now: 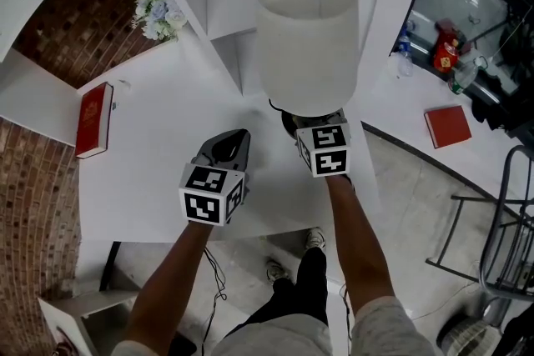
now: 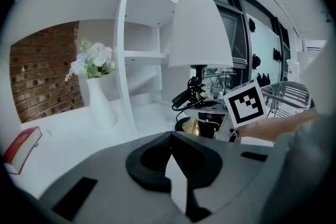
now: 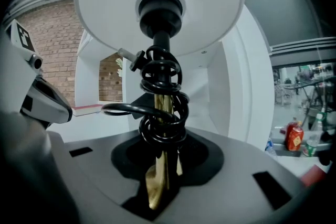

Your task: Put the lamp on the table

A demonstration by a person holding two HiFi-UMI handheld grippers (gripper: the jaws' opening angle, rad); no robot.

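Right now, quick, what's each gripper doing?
Left gripper: closed, holding nothing.
Right gripper: closed on the lamp, at its brass stem.

Bright, even light bleaches the white table (image 1: 158,129) ahead of the left gripper (image 1: 232,142), shadows are faint, and both gripper views curve hard into black corners, soft near the lens.

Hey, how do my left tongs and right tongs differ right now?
Left tongs are shut on nothing; right tongs clamp the lamp's brass stem. Left tongs are apart from the lamp; right tongs sit under its shade. Both are over the table.
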